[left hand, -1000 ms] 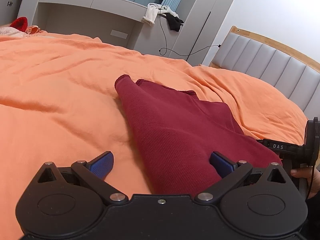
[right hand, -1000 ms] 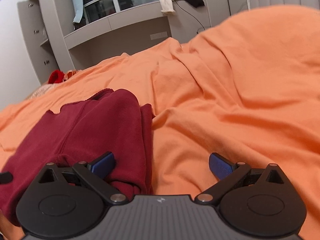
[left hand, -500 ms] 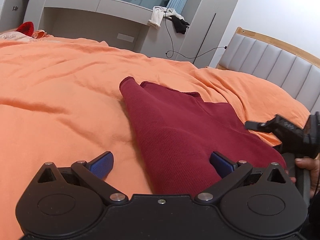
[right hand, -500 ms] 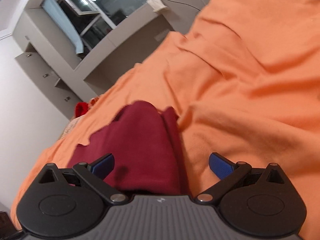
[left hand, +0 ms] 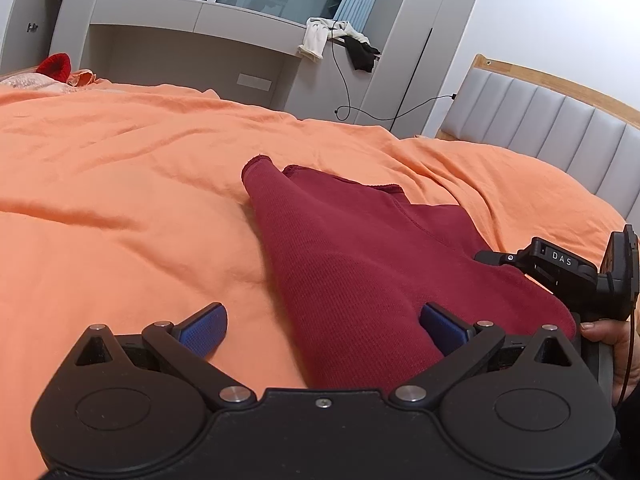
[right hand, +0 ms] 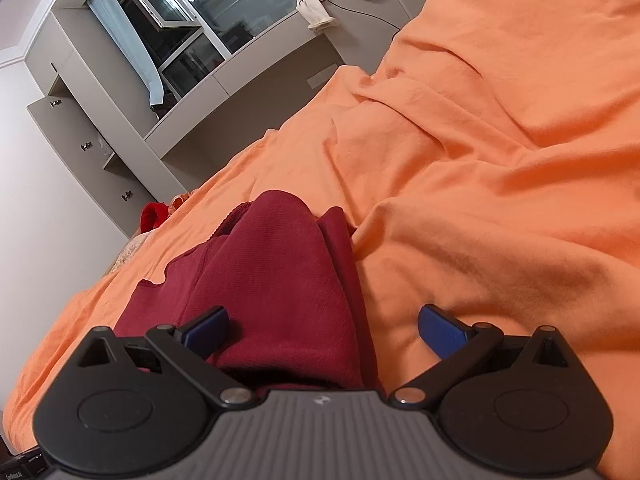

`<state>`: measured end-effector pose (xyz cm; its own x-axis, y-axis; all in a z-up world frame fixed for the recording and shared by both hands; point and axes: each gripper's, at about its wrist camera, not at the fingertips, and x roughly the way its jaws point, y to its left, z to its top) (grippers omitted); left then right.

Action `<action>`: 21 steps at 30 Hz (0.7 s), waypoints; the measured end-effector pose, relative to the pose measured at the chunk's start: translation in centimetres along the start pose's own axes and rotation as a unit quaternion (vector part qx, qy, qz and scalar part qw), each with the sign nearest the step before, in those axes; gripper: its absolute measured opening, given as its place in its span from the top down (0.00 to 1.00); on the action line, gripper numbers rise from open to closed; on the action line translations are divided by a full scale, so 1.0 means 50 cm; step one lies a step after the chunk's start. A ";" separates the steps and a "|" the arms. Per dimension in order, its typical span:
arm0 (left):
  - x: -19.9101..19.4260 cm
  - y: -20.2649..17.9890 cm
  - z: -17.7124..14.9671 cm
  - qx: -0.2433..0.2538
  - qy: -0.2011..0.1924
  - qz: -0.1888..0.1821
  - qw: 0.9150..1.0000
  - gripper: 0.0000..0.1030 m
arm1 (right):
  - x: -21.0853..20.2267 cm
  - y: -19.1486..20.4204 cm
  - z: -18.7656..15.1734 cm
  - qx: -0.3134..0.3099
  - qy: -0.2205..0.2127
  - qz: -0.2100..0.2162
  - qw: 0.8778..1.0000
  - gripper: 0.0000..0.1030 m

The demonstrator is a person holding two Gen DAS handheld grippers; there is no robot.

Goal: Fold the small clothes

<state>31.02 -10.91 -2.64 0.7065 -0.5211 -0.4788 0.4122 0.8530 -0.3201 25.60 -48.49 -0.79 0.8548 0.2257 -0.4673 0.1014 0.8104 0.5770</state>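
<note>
A dark red knit garment [left hand: 352,264] lies partly folded on the orange bedcover [left hand: 120,208]. My left gripper [left hand: 323,330] is open at its near edge, the cloth running between the blue fingertips [left hand: 204,328]. The other gripper's body [left hand: 576,276] shows at the right of the left wrist view, beside the garment. In the right wrist view the garment [right hand: 272,280] lies under my open right gripper [right hand: 323,330], its left pad over the cloth, its right pad over the bedcover [right hand: 500,200]. Neither gripper holds anything.
A grey padded headboard [left hand: 552,128] stands at the right. Grey cabinets and a shelf [left hand: 192,40] with draped clothes [left hand: 316,40] and a cable line the far wall. A red item [left hand: 54,66] lies at the bed's far left.
My right gripper has tilted and swung, its view rolling to the left over the garment's end. The left gripper has barely moved. Both jaws have stayed open.
</note>
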 end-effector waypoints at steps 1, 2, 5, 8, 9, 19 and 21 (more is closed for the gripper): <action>0.000 0.000 0.000 0.000 0.000 0.000 1.000 0.00 | 0.000 0.000 0.000 0.000 0.000 0.000 1.000 0.00; 0.000 0.000 -0.001 0.000 0.000 0.000 1.000 0.00 | 0.001 0.000 0.000 0.000 0.000 0.000 1.000 0.00; 0.000 0.000 -0.001 0.000 0.000 0.000 1.000 0.00 | 0.002 0.002 0.000 -0.003 -0.001 -0.002 1.000 0.00; 0.000 -0.001 -0.001 0.000 0.000 0.000 1.000 0.00 | 0.002 0.003 -0.002 -0.005 -0.003 -0.004 1.000 0.00; 0.000 0.000 -0.001 0.000 0.000 0.000 1.000 0.00 | 0.002 0.004 -0.003 -0.006 -0.003 -0.005 1.000 0.00; 0.000 -0.001 -0.002 0.000 0.000 0.000 1.000 0.00 | 0.001 0.003 -0.003 -0.007 -0.004 -0.006 1.000 0.00; 0.000 -0.001 -0.002 0.000 0.000 0.000 1.000 0.00 | 0.002 0.003 -0.003 -0.007 -0.004 -0.006 1.000 0.00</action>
<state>30.93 -10.94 -2.70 0.7069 -0.5209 -0.4785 0.4122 0.8532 -0.3197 25.61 -48.28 -0.83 0.8576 0.2125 -0.4684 0.1036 0.8206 0.5620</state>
